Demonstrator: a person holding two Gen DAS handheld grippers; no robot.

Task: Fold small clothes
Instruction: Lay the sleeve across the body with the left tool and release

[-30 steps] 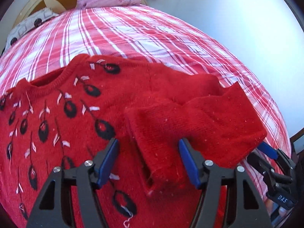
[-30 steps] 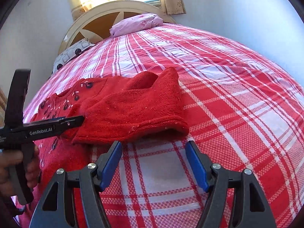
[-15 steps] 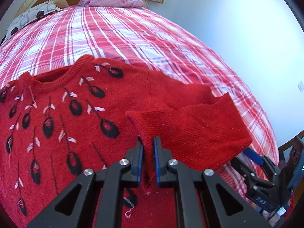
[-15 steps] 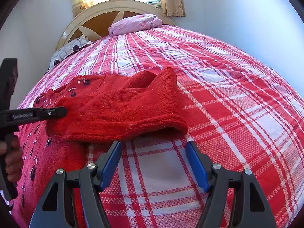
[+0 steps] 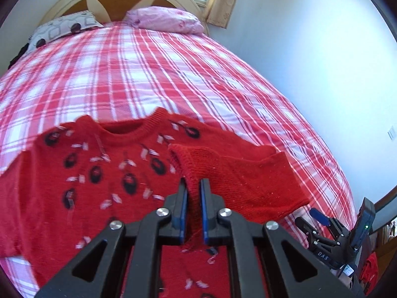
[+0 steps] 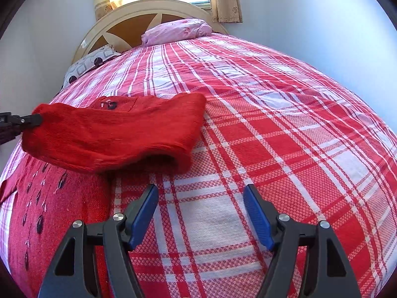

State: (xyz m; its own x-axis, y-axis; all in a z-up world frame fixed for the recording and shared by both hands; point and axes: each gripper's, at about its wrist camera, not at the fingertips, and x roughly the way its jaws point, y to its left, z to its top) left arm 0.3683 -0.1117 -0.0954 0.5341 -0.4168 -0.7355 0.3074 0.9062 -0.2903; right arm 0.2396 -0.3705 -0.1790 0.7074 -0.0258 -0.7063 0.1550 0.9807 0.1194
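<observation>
While the red knitted sweater (image 5: 104,173) is spread on the plaid bed (image 5: 148,69), one sleeve (image 5: 238,173) is pinched by the closed left tool (image 5: 193,208) — the right tool (image 6: 201,213) gapes, empty; folding is barely begun.

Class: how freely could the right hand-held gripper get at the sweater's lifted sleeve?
Probably yes: the right hand-held gripper is open over bare bedspread, nothing between it and the sleeve, whose cuff the left hand-held gripper holds.
</observation>
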